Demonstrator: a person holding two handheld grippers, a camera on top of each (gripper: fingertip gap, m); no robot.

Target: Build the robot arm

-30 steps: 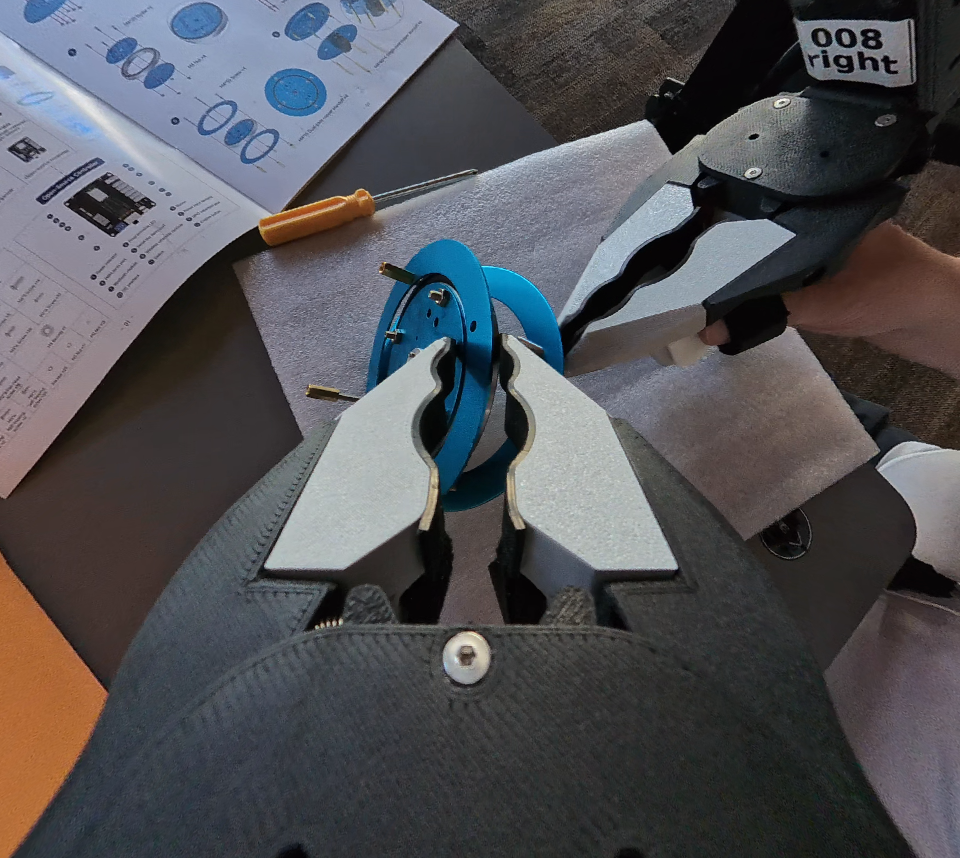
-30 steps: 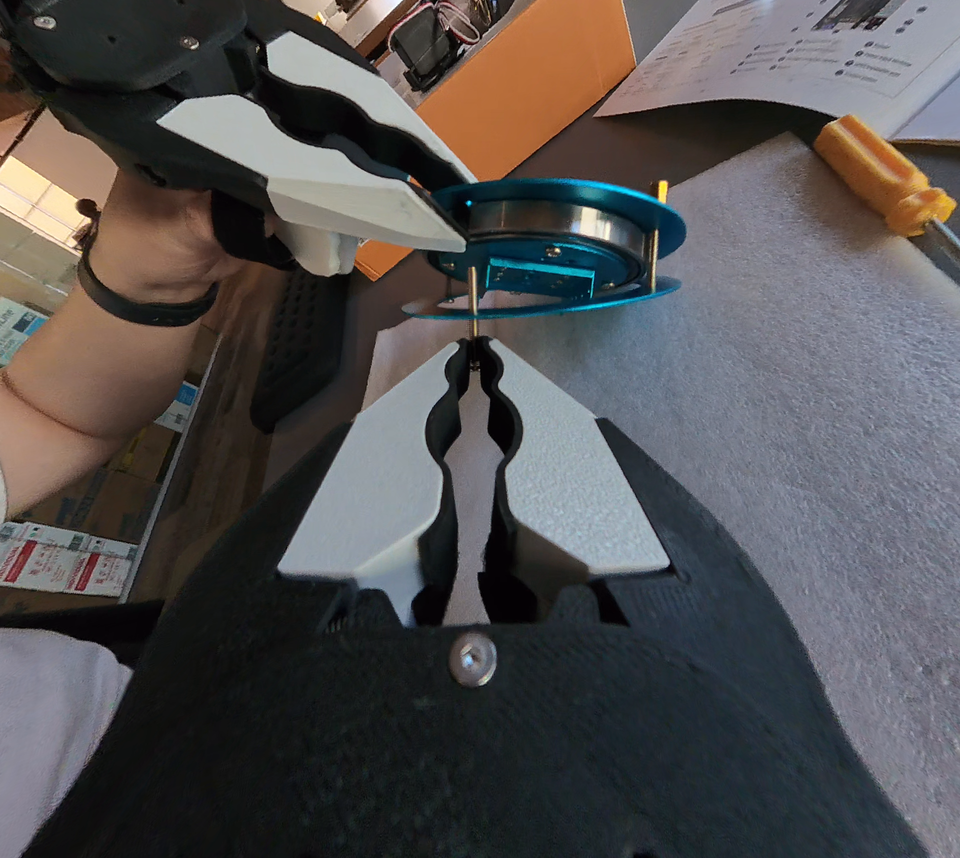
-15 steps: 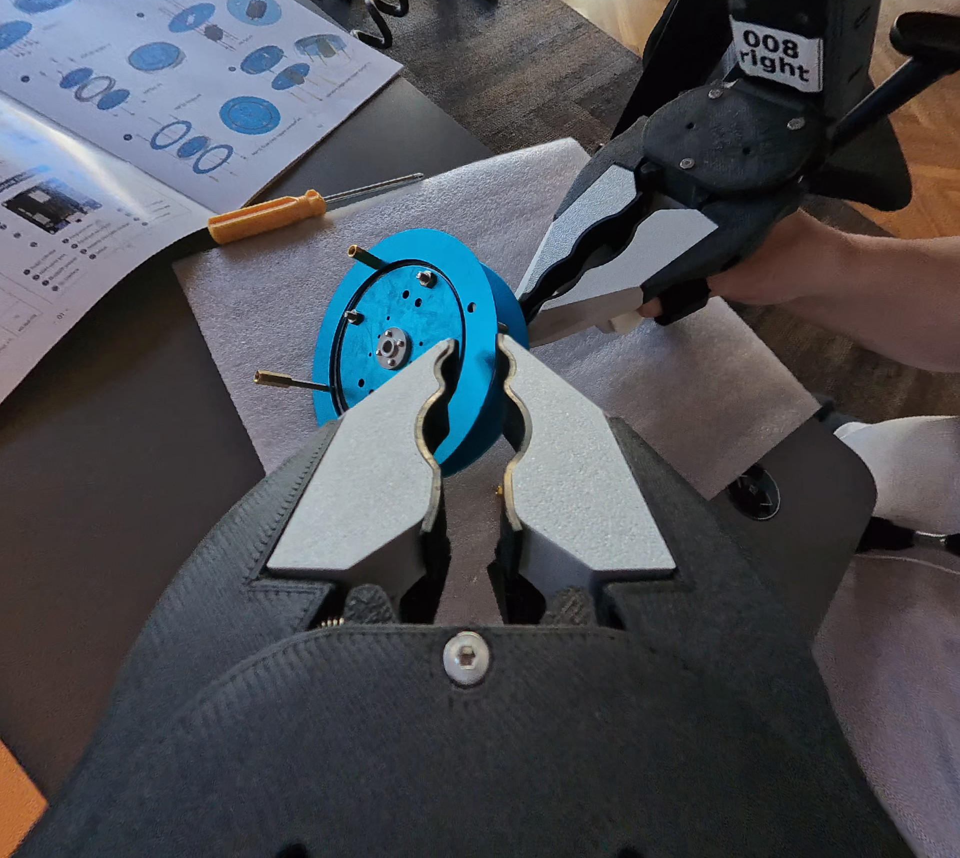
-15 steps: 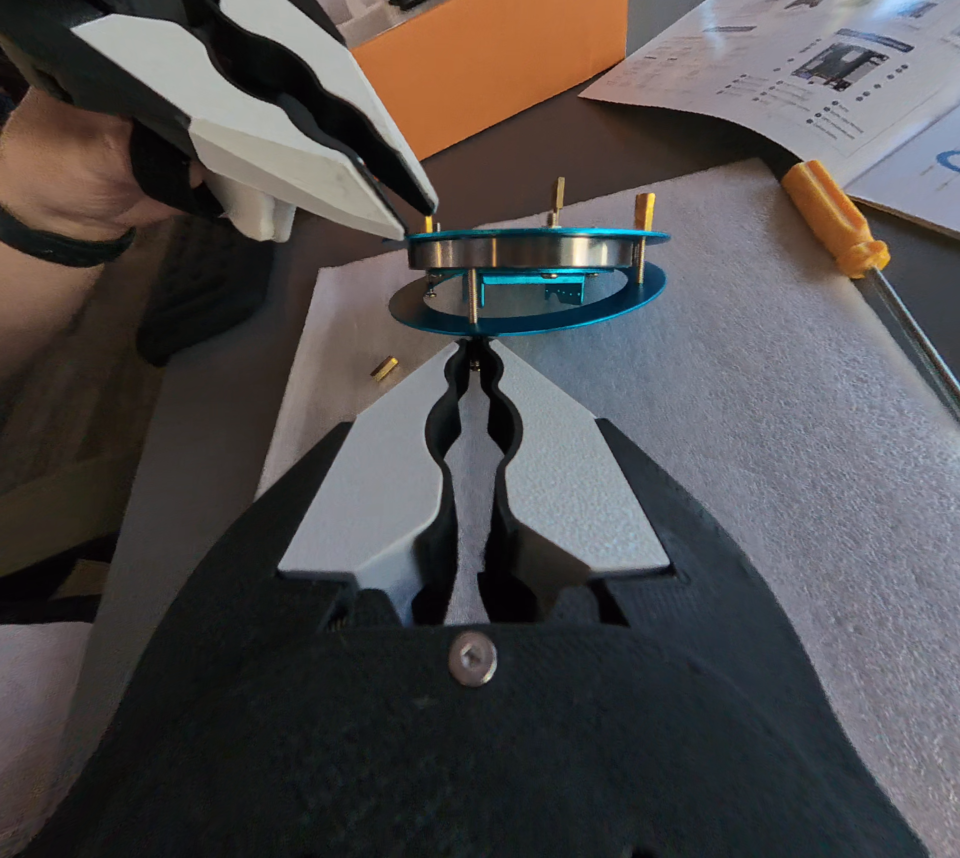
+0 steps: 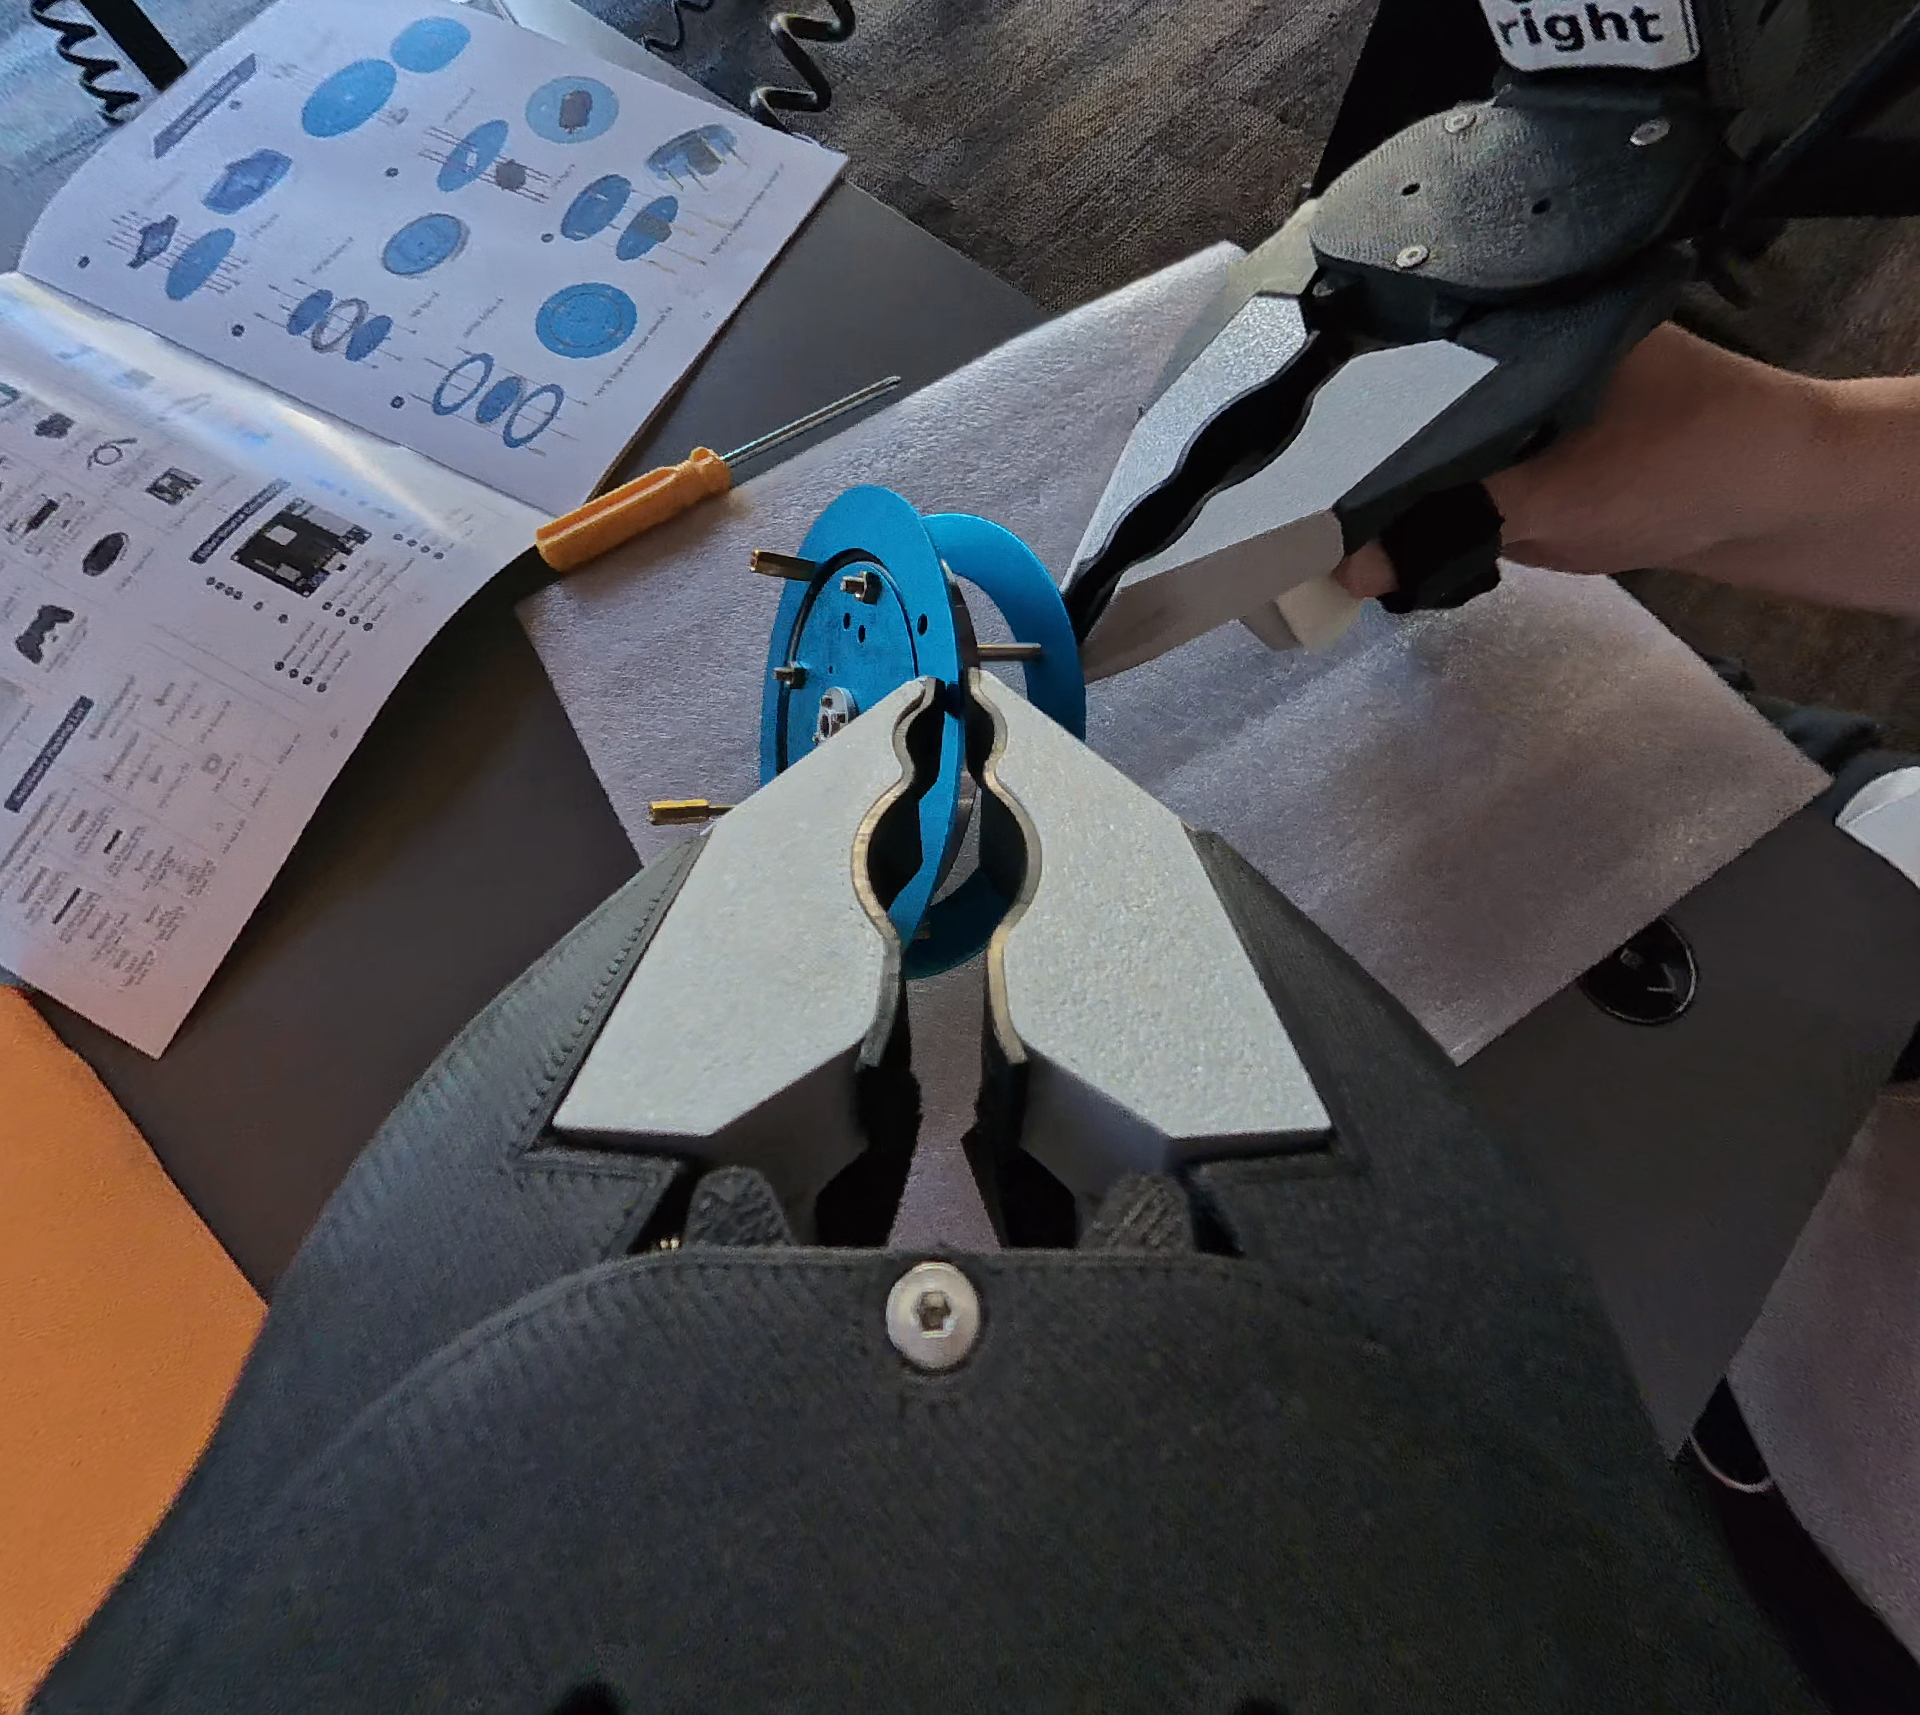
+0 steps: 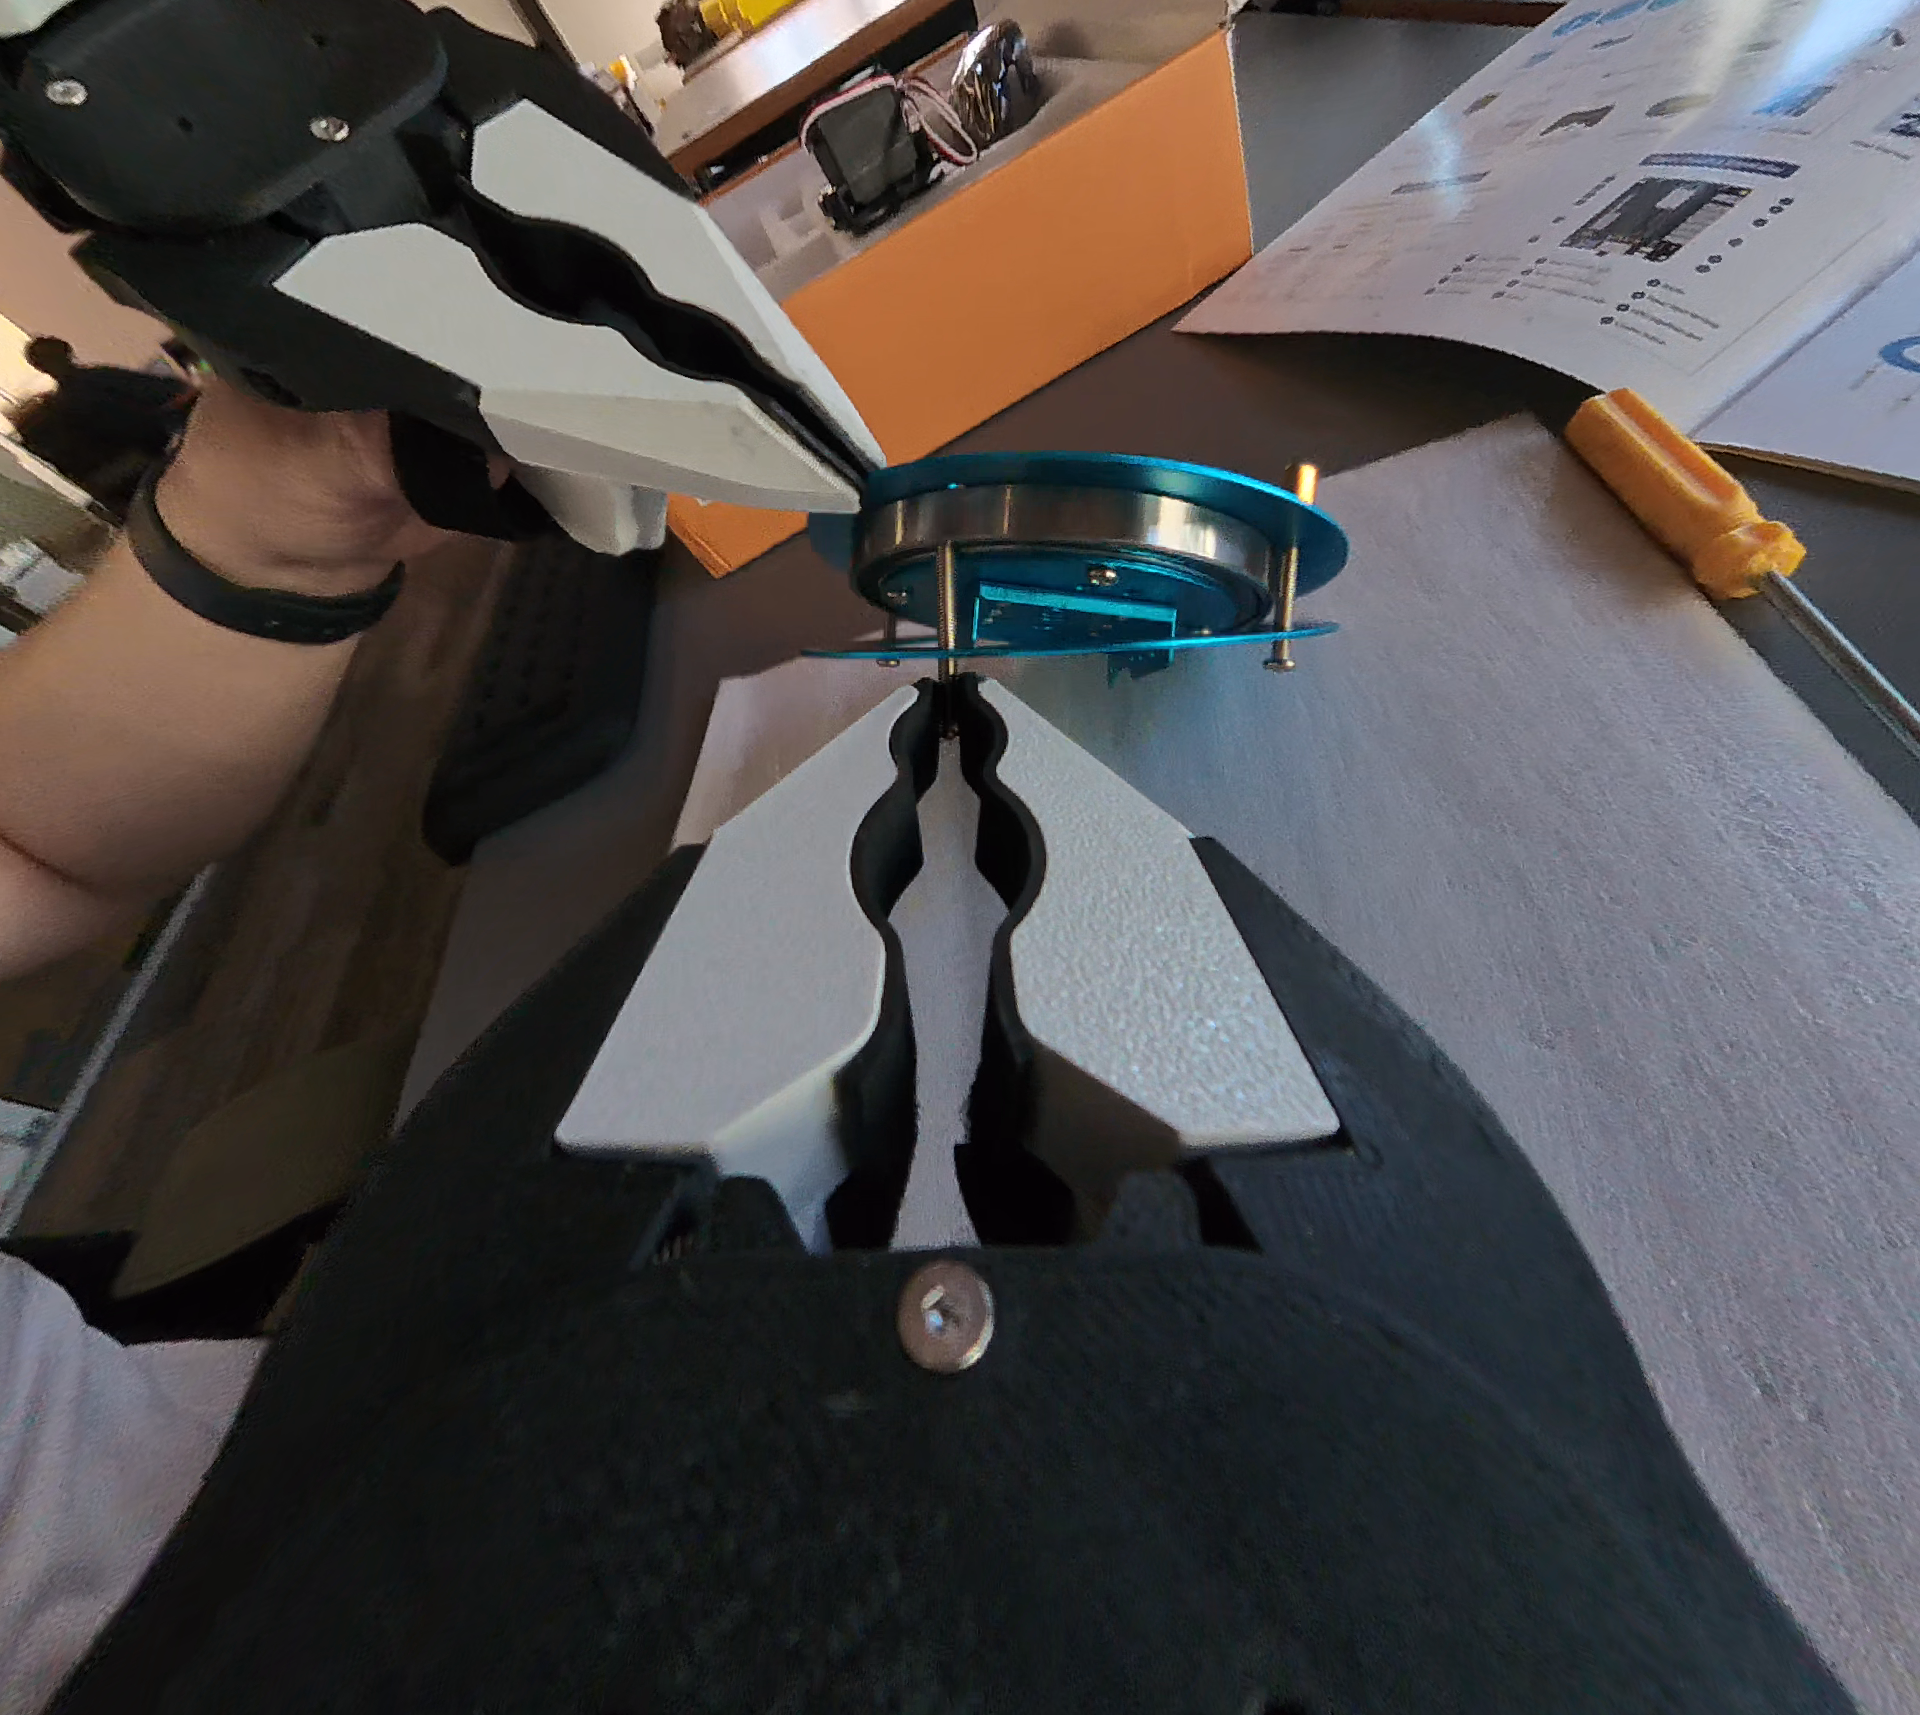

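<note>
The left gripper (image 5: 951, 709) has matt, grainy grey fingers (image 5: 769, 917) on a ribbed black plastic body. Between them sits a smooth blue metal disc (image 5: 862, 626) with a shiny steel ring (image 6: 1049, 512). Beneath lies soft, fibrous grey foam sheet (image 5: 1403, 782); beyond, a glossy paper booklet (image 5: 416, 231).

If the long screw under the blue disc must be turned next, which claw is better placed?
Right. The right claw is shut on the lower end of that long screw, while the left claw clamps the rim of the blue disc, so it likely just steadies the part.
</note>
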